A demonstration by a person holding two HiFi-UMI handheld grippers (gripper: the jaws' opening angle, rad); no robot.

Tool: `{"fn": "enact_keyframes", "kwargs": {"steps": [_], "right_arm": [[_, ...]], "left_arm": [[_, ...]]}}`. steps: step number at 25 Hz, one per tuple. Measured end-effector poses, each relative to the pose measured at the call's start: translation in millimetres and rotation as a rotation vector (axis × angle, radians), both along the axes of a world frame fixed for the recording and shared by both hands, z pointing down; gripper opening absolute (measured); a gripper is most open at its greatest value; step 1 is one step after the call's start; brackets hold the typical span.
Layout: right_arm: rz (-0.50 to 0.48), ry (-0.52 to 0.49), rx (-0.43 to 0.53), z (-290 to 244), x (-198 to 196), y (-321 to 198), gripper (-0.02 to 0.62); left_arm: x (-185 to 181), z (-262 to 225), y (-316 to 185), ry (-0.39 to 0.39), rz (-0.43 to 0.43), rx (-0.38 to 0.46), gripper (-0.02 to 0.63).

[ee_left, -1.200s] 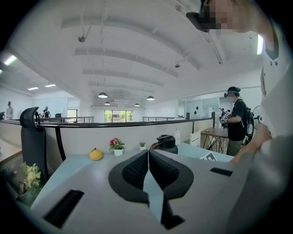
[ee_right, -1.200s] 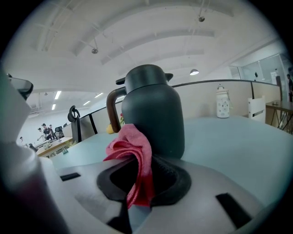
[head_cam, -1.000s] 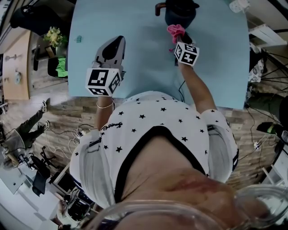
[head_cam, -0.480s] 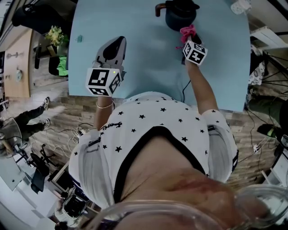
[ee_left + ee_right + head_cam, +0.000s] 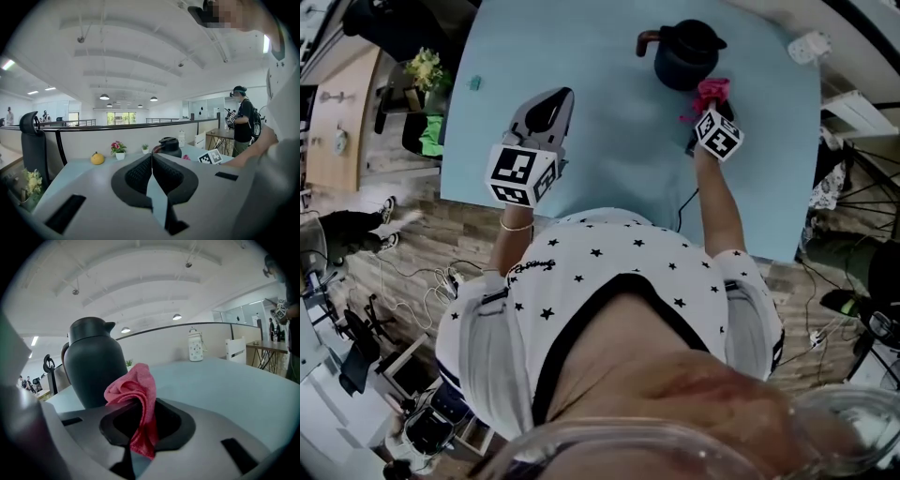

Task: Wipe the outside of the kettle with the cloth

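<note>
Right gripper [image 5: 140,427] pinches the limp cloth [image 5: 133,385], seemingly touching the hard, likely slippery kettle [image 5: 91,366] at the table's [image 5: 609,141] far edge. The handle [image 5: 645,39] offers grip. Left gripper [image 5: 151,173] is closed, empty.

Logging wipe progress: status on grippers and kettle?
Right gripper shut on pink cloth. Left gripper shut, empty, well short of the kettle. Cloth at black kettle side, contact unclear. Nothing between them.

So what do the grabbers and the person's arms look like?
The left gripper and right gripper are grey shells with black textured jaws, each carrying a white cube of black square markers. The person wears a white short-sleeved shirt with black stars and a thin bracelet.
</note>
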State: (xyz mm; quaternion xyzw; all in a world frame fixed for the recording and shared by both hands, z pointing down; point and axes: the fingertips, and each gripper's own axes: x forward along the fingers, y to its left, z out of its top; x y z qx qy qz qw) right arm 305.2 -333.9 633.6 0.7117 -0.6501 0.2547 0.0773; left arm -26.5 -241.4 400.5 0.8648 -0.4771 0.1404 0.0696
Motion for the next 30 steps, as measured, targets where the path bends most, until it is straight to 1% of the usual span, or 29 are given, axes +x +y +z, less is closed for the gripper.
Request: {"fn": "enact_keyframes", "kwargs": {"steps": [5, 8, 12, 17, 20, 23, 27, 30], "right_arm": [[0.11, -0.068, 0.023, -11, 28, 17, 0.067], [0.123, -0.102, 0.049, -22, 33, 29, 0.067], [0.071, -0.142, 0.077, -35, 21, 45, 0.067], [0.039, -0.195, 0.168, -74, 1, 57, 0.067], [0.005, -0.212, 0.205, -94, -14, 62, 0.067], [-0.058, -0.21, 0.245, -117, -31, 65, 0.067], [-0.172, -0.187, 0.309, -148, -63, 70, 0.067], [-0.234, -0.183, 0.337, -164, -83, 74, 0.067]], "left_arm": [[-1, -4, -1, 0.018, -0.003, 0.017, 0.029], [-3, -6, -1, 0.027, -0.004, 0.026, 0.029], [-5, -7, 1, 0.037, 0.002, 0.032, 0.029], [-6, -10, 2, 0.062, 0.008, 0.04, 0.029], [-8, -12, 4, 0.073, 0.015, 0.048, 0.029], [-11, -13, 6, 0.082, 0.016, 0.051, 0.029], [-18, -12, 7, 0.089, 0.015, 0.052, 0.029], [-20, -9, 9, 0.093, 0.013, 0.049, 0.029]]}}
